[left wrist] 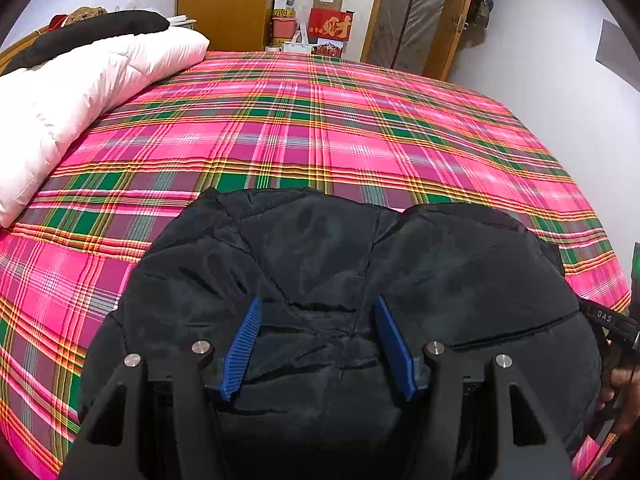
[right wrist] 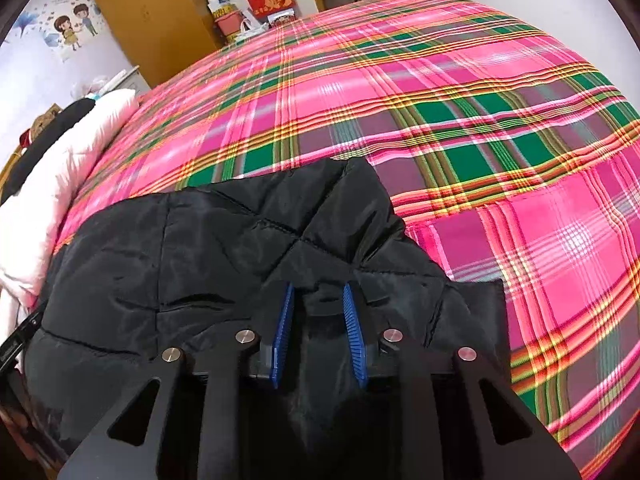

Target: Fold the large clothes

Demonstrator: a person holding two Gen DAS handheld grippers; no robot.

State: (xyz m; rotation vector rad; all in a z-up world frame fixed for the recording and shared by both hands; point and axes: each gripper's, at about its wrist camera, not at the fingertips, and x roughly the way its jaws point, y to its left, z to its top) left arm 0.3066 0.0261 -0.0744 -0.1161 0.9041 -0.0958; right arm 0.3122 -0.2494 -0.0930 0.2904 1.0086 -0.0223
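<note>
A black quilted jacket [left wrist: 320, 264] lies bunched at the near edge of a bed covered by a pink and green plaid sheet [left wrist: 320, 120]. The left hand-held gripper [left wrist: 318, 304] hangs over the jacket with its blue pads [left wrist: 242, 348] spread apart, nothing between them. The right hand-held gripper [right wrist: 318, 290] is clamped on a raised fold of the jacket [right wrist: 180, 248]. A white duvet [left wrist: 72, 92] lies along the bed's left side, well apart from the jacket

- pink, green and yellow plaid bedsheet [left wrist: 320, 120] across mid-frame
- white padded quilt [left wrist: 80, 92] at left
- wooden wardrobe [left wrist: 224, 0] at top
- red cardboard box [left wrist: 331, 24] at top centre
</note>
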